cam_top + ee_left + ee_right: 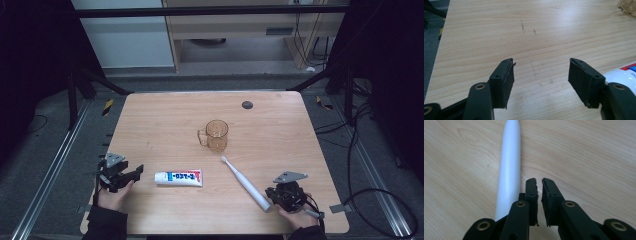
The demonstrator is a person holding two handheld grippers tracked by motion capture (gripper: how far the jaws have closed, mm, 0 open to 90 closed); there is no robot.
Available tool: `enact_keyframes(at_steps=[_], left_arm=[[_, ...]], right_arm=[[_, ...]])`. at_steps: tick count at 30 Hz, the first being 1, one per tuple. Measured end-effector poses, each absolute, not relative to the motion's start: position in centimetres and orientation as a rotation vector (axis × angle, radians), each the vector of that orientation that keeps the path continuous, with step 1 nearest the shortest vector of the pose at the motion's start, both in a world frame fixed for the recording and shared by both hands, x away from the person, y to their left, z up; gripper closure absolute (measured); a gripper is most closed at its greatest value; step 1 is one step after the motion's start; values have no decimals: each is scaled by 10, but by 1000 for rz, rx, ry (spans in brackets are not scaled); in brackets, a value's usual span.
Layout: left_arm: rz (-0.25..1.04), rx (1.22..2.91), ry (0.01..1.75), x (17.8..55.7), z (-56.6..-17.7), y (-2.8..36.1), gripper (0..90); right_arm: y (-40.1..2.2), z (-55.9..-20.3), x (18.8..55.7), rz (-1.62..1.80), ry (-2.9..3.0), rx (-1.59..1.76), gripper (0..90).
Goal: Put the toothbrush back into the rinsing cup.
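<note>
A white electric toothbrush (245,182) lies slantwise on the wooden table (165,120), head toward the amber see-through cup (217,135). My right gripper (271,194) rests at the handle's near end. In the right gripper view the handle (510,162) lies just left of the right gripper (539,182); its jaws stand a narrow crack apart with nothing between them. A white toothpaste tube (178,177) with red and blue print lies left of the toothbrush. My left gripper (136,172) sits left of the tube, open wide (540,72) over bare wood, the tube's end (621,75) beside its right jaw.
A small black round cap (247,105) is set in the table near the far edge. The cup's rim (627,7) shows at the top right of the left gripper view. Metal rails and cables run along the floor on both sides of the table.
</note>
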State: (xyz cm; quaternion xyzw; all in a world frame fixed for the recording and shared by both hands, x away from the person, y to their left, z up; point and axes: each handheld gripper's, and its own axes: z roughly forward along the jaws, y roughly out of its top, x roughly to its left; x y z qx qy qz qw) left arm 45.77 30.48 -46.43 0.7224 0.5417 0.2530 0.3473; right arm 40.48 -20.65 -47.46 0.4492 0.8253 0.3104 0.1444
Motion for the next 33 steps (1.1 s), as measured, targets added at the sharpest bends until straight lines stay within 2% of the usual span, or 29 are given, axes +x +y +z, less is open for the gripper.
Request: enact_keyframes(at_steps=[13, 19, 33], left_arm=[[641, 1916, 1389, 461, -468, 301, 347], [640, 1935, 1383, 462, -470, 300, 341], [636, 1961, 1380, 464, -472, 299, 336]], right_arm=[[-205, -446, 421, 904, 2277, 1299, 611], [-199, -432, 427, 923, 2292, 1306, 570], [-176, -410, 448, 835, 2430, 1312, 561]])
